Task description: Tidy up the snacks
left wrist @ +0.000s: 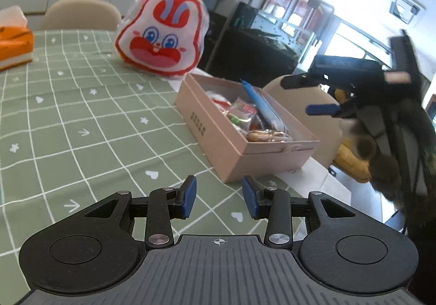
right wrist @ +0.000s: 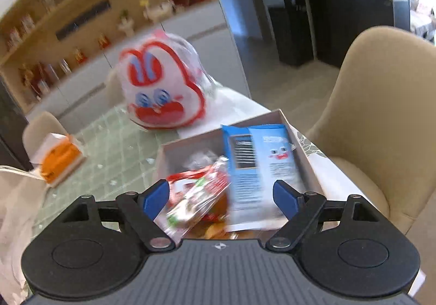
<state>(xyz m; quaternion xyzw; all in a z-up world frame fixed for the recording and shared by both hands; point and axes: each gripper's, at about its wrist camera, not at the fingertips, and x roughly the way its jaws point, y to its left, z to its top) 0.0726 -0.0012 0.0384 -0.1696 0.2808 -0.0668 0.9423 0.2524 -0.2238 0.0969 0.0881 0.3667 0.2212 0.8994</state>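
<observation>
Your right gripper (right wrist: pixel 222 197) hovered, fingers apart, over the box (right wrist: pixel 297 138) (blue packet (right wrist: pixel 256 166) between); left gripper (left wrist: pixel 219 196) apart, empty; release next.

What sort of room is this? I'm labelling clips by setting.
Probably a home dining room: green checked tablecloth, beige upholstered dining chairs, and a wooden wall shelf of small figurines.

Left tongs (left wrist: pixel 219 197) tilted downward, jaws parted and empty, right tongs (right wrist: pixel 220 196) angled down, jaws spread wide
</observation>
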